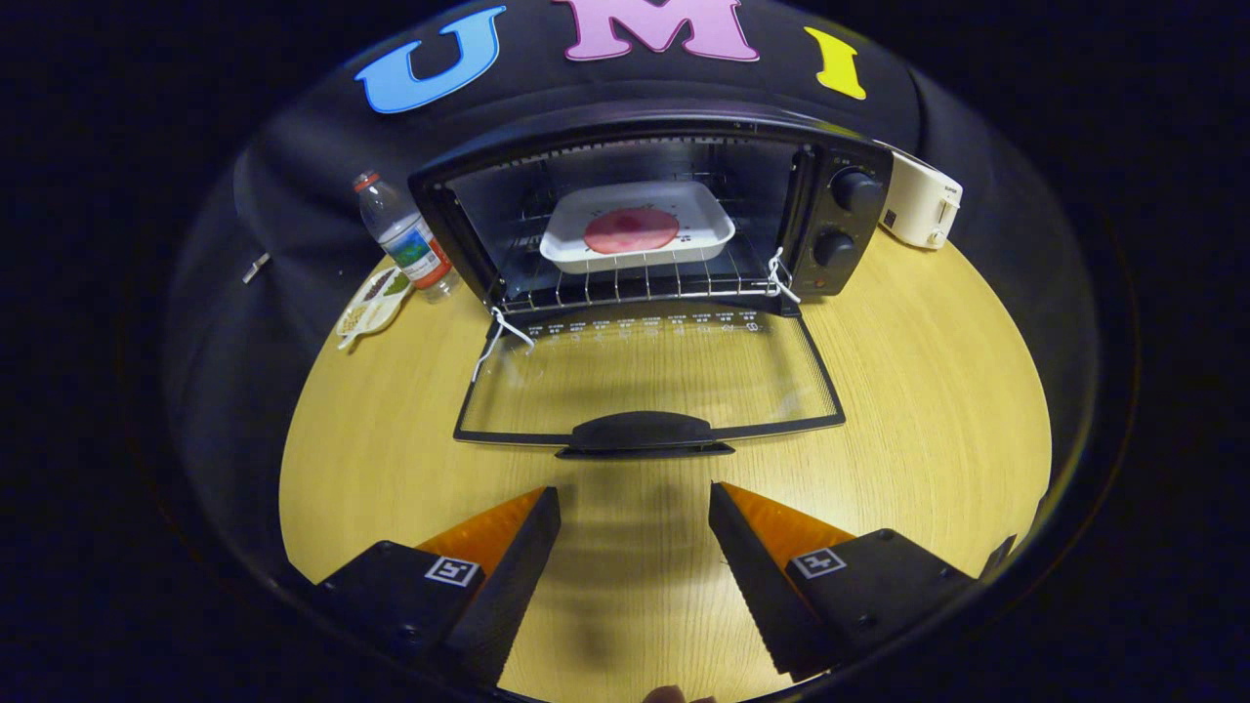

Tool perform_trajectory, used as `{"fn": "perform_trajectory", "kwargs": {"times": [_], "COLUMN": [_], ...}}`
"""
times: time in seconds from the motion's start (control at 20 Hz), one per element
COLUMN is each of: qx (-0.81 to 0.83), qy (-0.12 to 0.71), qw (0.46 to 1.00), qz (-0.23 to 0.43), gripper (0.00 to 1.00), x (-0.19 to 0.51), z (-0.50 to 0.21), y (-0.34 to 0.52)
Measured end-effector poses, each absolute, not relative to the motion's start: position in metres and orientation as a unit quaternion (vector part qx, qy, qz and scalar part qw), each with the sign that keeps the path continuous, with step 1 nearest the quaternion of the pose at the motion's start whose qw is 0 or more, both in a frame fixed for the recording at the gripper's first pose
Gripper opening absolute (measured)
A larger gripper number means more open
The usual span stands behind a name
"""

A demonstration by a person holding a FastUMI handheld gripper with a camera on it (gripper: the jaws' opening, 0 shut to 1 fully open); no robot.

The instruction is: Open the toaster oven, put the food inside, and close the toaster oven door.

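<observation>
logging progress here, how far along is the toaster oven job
Done: the toaster oven door lies fully open, and the white tray of food sits inside on the wire rack. In hand: nothing; the claw is open and empty, just short of the door handle. Left: lift the door shut.

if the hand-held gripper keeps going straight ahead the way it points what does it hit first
Probably the black handle on the lowered glass door of the black toaster oven. It lies just ahead of the open hand-held gripper, though height is hard to judge.
</observation>
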State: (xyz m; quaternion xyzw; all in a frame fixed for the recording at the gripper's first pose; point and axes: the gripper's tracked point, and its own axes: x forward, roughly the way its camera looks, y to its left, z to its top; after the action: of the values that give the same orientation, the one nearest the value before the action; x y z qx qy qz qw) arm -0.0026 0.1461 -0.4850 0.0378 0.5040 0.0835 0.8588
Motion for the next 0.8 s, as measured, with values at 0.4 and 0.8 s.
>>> {"fn": "perform_trajectory", "kwargs": {"times": [0.4,0.8], "qx": [0.027,0.038], "qy": [0.523,0.526], "qw": [0.85,0.847], "qz": [0.059,0.061], "gripper": [1.0,0.99], "x": [0.015,0.017], "z": [-0.519,-0.497], "y": [0.149,0.147]}}
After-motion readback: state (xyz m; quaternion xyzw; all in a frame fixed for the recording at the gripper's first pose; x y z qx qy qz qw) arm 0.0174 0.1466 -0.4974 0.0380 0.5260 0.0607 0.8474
